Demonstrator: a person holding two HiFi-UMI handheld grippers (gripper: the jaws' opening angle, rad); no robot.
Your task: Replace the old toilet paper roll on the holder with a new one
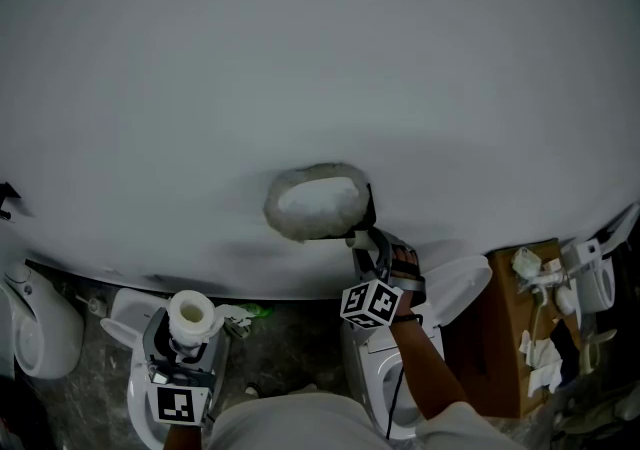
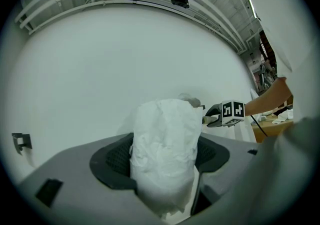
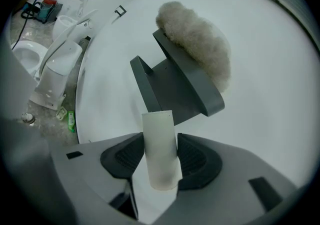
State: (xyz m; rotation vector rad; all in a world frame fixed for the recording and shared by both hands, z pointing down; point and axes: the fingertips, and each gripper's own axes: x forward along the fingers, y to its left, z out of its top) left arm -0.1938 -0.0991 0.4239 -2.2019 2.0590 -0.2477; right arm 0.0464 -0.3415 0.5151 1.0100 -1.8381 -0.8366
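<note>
While the white wall (image 1: pixel 300 58) carries nothing but the holder, anything let go would likely fall among the toilets (image 1: pixel 40 323) on the floor below.

The grey holder (image 3: pixel 175 84) sits centre on the far wall with a fuzzy cover (image 3: pixel 197 39) on top. If that flap swings down, it could block the way in.

The new roll (image 1: pixel 190 314) is at the near left, well apart from the holder, clasped between the left gripper's (image 2: pixel 165 156) jaws. It looks soft and crumpled, so a hard squeeze may flatten its core and make it hard to load.

The right gripper (image 3: pixel 161 156), just near the holder, is clamped on the old cardboard tube (image 3: pixel 160 139). The tube is smooth and light and could slide out if tilted.
</note>
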